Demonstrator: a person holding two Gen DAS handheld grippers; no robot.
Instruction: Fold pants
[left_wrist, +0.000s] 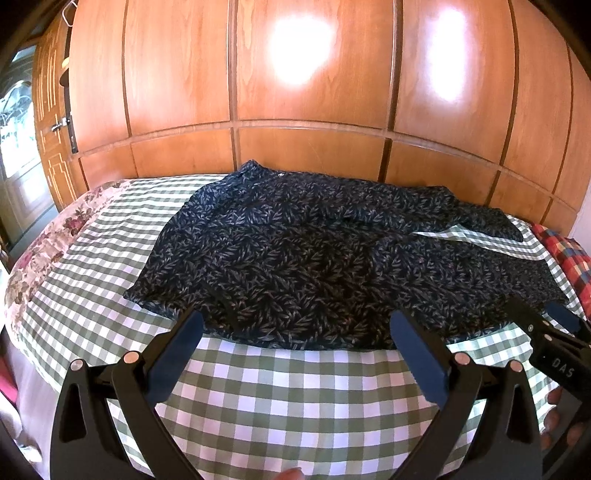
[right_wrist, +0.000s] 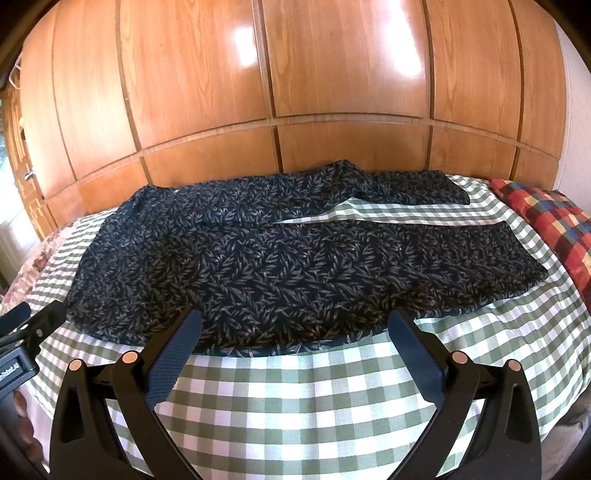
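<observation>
Just beyond each spread claw (left_wrist: 295, 325) (right_wrist: 295, 325), pants (right_wrist: 288, 266) lie flat

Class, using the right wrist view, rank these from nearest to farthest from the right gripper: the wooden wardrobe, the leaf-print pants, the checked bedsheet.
1. Checked bedsheet, directly beneath the right gripper.
2. Leaf-print pants, just ahead, spread across the bed.
3. Wooden wardrobe, behind the bed.

bare checked sheet (right_wrist: 295, 406) before pants (right_wrist: 295, 273), wardrobe (right_wrist: 332, 92) behind
</observation>
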